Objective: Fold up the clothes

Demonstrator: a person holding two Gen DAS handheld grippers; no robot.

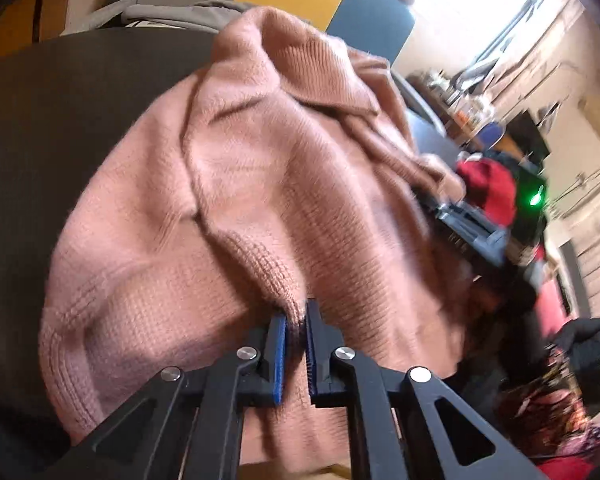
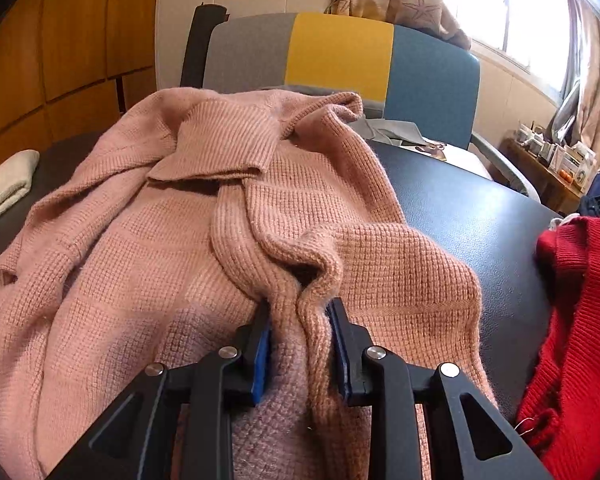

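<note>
A pink knit sweater (image 2: 148, 264) lies bunched on a black table (image 2: 472, 216), its ribbed collar toward the far side. My right gripper (image 2: 300, 312) is shut on a thick fold of the sweater's near edge. In the left wrist view the same pink sweater (image 1: 236, 184) fills the frame, and my left gripper (image 1: 296, 316) is shut on a ribbed corner of it. The right gripper (image 1: 444, 204) shows there at the right, gripping the sweater's other side.
A red knit garment (image 2: 572, 320) lies on the table at the right. A folded cream cloth (image 2: 4, 188) sits at the left edge. A grey, yellow and blue chair (image 2: 340, 56) stands behind the table. Cluttered shelves (image 2: 556, 160) stand by the window.
</note>
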